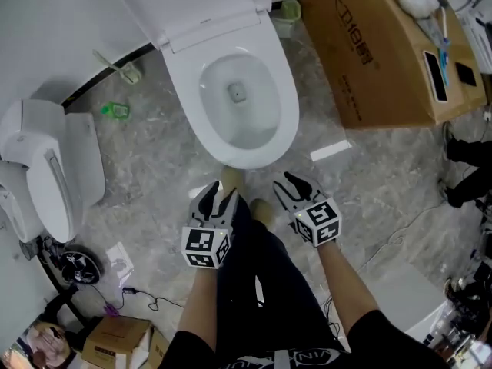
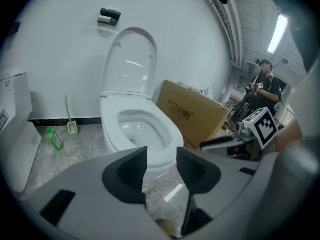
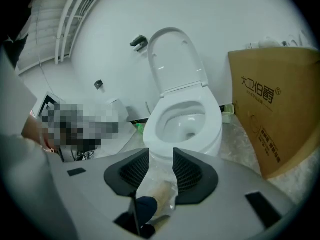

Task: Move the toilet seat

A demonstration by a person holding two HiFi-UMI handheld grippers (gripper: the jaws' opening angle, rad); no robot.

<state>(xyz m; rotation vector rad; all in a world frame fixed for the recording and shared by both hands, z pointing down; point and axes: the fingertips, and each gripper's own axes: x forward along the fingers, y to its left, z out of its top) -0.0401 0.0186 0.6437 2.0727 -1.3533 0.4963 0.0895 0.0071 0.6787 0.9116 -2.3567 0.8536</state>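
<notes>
Head view: both units hang over the floor just short of the toilet's front rim, above the person's feet. left hand-held gripper (image 1: 216, 200) and right hand-held gripper (image 1: 290, 189) are near each other and neither touches anything. The toilet seat (image 1: 287, 108) looks to be lying down on the bowl, with the lid (image 1: 200, 6) up against the wall. The floor (image 1: 154, 152) is grey marble-look tile and it's cluttered. A cardboard box (image 1: 369, 52) sits at its right edge and a second toilet unit (image 1: 46, 167) at its left edge. A green bottle (image 1: 115, 111) stands near the wall edge.

Left gripper view: left hand-held gripper (image 2: 161, 154) has its jaws apart with nothing between them, only floor and the bowl front showing through the gap. toilet seat (image 2: 171, 130) is dead ahead and the lid (image 2: 131, 64) is upright. A person (image 2: 267, 86) stands well back, past the box (image 2: 195, 114).

Right gripper view: right hand-held gripper (image 3: 161, 156) is also spread and empty. The covered shoe seen in the gap is down on the floor, not gripped. toilet seat (image 3: 215, 125) is ahead and the box (image 3: 280, 104) is to the right.

My read is that this is the approach, with no contact yet. Come in low at the front edge, slip one jaw under the seat's lip, close, then swing it on the rear hinge arc rather than pulling straight up. The glossy plastic will likely be slippery, so take a deep bite.
</notes>
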